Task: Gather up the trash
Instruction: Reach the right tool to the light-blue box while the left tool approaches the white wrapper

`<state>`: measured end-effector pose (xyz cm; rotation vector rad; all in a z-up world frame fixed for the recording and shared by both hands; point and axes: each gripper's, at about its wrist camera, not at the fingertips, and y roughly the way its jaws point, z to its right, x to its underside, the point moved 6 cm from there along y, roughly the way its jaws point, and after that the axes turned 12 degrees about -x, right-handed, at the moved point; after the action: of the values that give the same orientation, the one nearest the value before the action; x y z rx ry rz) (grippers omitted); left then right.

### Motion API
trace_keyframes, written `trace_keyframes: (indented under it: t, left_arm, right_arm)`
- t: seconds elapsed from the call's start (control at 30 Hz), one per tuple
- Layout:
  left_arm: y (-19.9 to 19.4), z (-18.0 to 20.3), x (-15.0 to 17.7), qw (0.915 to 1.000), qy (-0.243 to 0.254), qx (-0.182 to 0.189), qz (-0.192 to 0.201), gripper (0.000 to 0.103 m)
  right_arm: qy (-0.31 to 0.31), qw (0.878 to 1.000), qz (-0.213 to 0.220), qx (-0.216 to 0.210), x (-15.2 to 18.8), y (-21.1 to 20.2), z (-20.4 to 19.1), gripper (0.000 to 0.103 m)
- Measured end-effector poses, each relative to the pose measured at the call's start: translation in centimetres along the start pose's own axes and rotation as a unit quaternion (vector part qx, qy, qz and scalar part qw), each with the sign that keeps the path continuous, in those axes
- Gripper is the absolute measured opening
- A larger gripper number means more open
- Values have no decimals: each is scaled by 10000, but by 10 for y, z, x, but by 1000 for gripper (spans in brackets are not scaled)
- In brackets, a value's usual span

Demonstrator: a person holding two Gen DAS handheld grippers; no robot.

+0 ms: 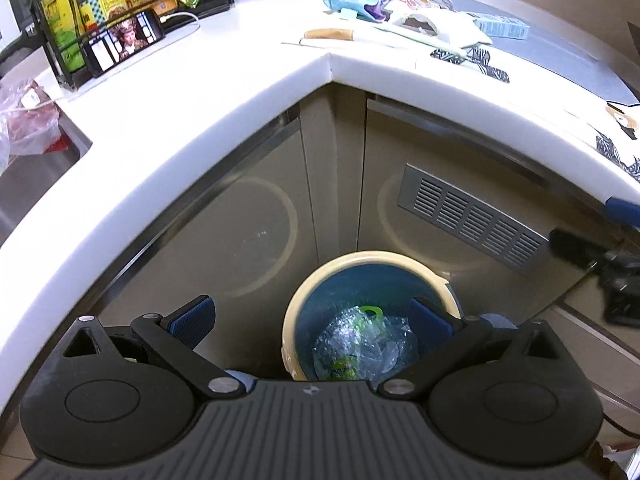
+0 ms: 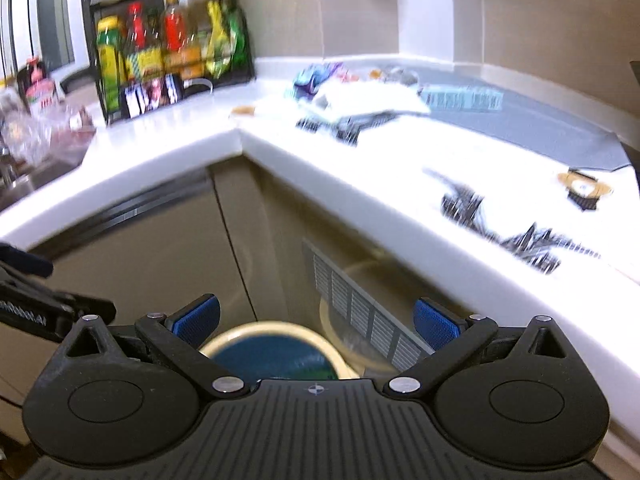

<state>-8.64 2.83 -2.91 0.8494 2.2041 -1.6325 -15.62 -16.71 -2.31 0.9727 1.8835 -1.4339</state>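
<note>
Left gripper (image 1: 310,322), jaws spread wide and holding nothing, hangs above the bin (image 1: 368,316), which stands on the floor in the inner corner of the cabinets below the counter (image 1: 224,92); crumpled clear plastic with green print (image 1: 362,344) lies inside the bin; right gripper (image 2: 316,322), likewise apart and empty, looks over the same bin from the other side, its view blurred. On the counter, past the inner corner toward the back wall, we see the remaining trash: a heap of wrappers (image 1: 404,12), pale blue, purple and white, on a grey mat (image 1: 560,40); a black-and-white patterned scrap (image 1: 472,60) nearer the front edge; a knife with a wooden handle (image 1: 332,35) just beside the heap. A condiment rack (image 1: 120,8) with a phone (image 1: 124,42) leaning on it occupies the left run of the counter. We judge the step in hand to be the next pickup; we advise lifting well clear of the counter edge, taking one wrapper by a raised fold, and leaving the knife untouched.
</note>
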Motion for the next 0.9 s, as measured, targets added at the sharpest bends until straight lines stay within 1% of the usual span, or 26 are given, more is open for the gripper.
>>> trace_keyframes:
  t: [0.27, 0.33, 0.43, 0.5, 0.6, 0.7, 0.77, 0.9]
  left_arm:
    - [-1, 3, -24, 9998, 89, -127, 98, 103]
    - [0, 1, -31, 9999, 60, -113, 49, 103]
    - [1, -4, -40, 9999, -77, 13, -127, 103]
    - [0, -7, -47, 9999, -97, -62, -112, 103]
    - [-3, -8, -60, 9998, -16, -217, 11, 103]
    - [-9, -5, -77, 9993, 119, -294, 191, 103]
    - [-15, 0, -89, 9988, 190, -292, 332, 103]
    - [-21, 17, -108, 9976, 383, -202, 540, 103]
  right_arm:
    - [-8, 9988, 497, 44, -38, -7, 23, 103]
    - [9, 9981, 600, 137, -51, -3, 35, 103]
    - [133, 9972, 685, 279, -72, 10, 56, 103]
    - [271, 9965, 692, 375, -86, 20, 71, 103]
    - [411, 9944, 785, 573, -105, 33, 95, 103]
    - [467, 9907, 894, 912, -118, 41, 118, 103]
    - [533, 9885, 930, 1067, -124, 43, 132, 103]
    - [726, 9848, 1025, 1197, -130, 44, 157, 103]
